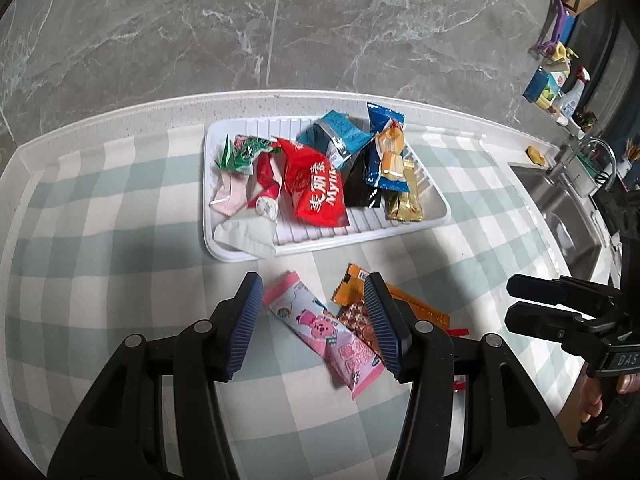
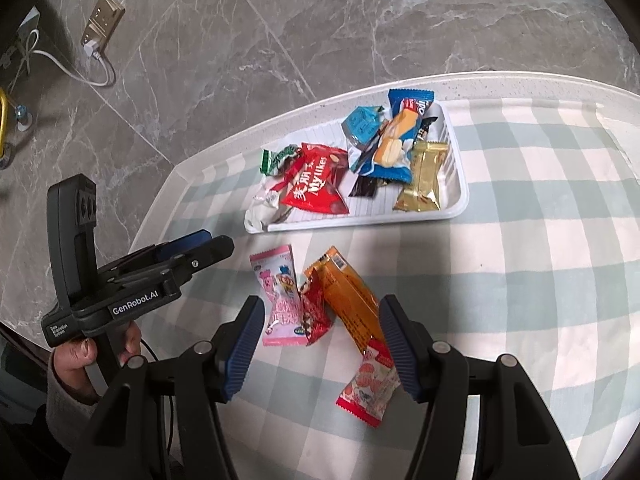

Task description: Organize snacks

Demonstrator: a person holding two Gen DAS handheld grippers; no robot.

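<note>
Four snack packets lie loose on the checked cloth in the lower middle of the right wrist view: one pink packet (image 2: 280, 300), one small red packet (image 2: 316, 312), one orange packet (image 2: 348, 296) and one red-and-white packet (image 2: 368, 384). One white tray (image 2: 456, 204), in the upper middle, carries about nine more packets, overlapping so the count is uncertain. Two grippers show, one per hand.

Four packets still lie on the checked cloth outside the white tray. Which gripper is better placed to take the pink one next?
Left, probably. The left gripper hangs open right over the pink cartoon-print snack packet, which lies between its blue pads. The right gripper frames the orange foil packet instead; the pink one sits at its left pad.
</note>
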